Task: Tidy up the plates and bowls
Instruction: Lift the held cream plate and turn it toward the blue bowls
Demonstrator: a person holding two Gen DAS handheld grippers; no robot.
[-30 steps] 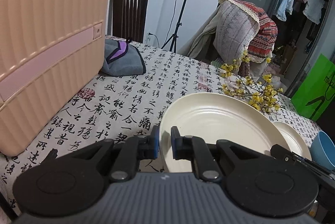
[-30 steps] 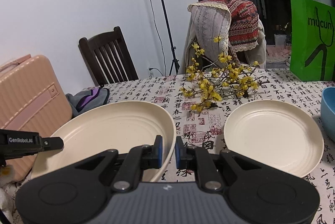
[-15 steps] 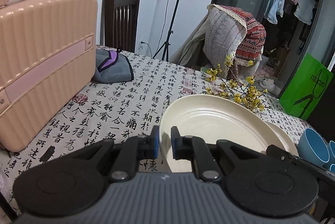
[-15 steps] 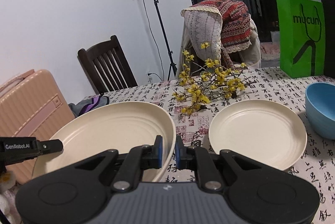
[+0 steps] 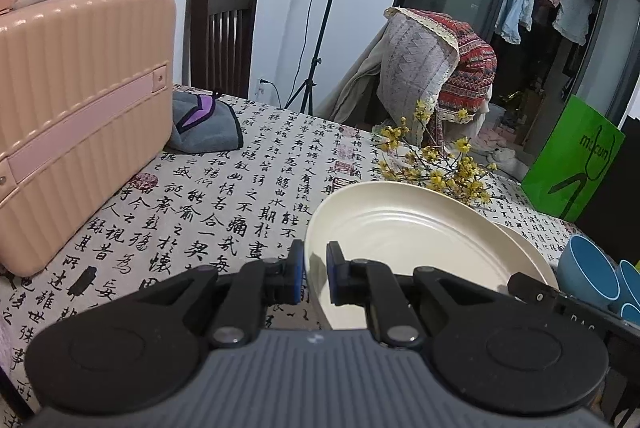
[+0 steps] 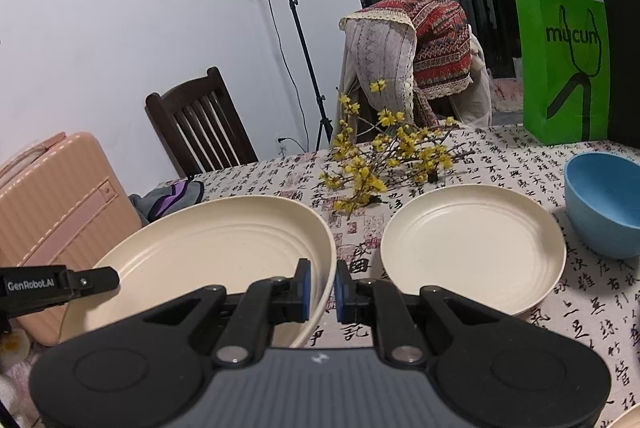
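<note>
The large round cream plate with ribbed inner rings (image 6: 224, 248) hangs tilted above the calligraphy-printed tablecloth (image 5: 224, 195), carried between both tools. The left gripper (image 5: 311, 276) is clamped narrowly on the plate's left rim, one blue pad inside the lip and one outside. The right gripper (image 6: 320, 288) pinches the opposite rim the same way, its pads almost together with only the thin edge between them. Just right of the held plate, a smaller cream plate (image 6: 472, 248) lies flat on the cloth, and a blue plastic bowl (image 6: 604, 203) sits beside that.
</note>
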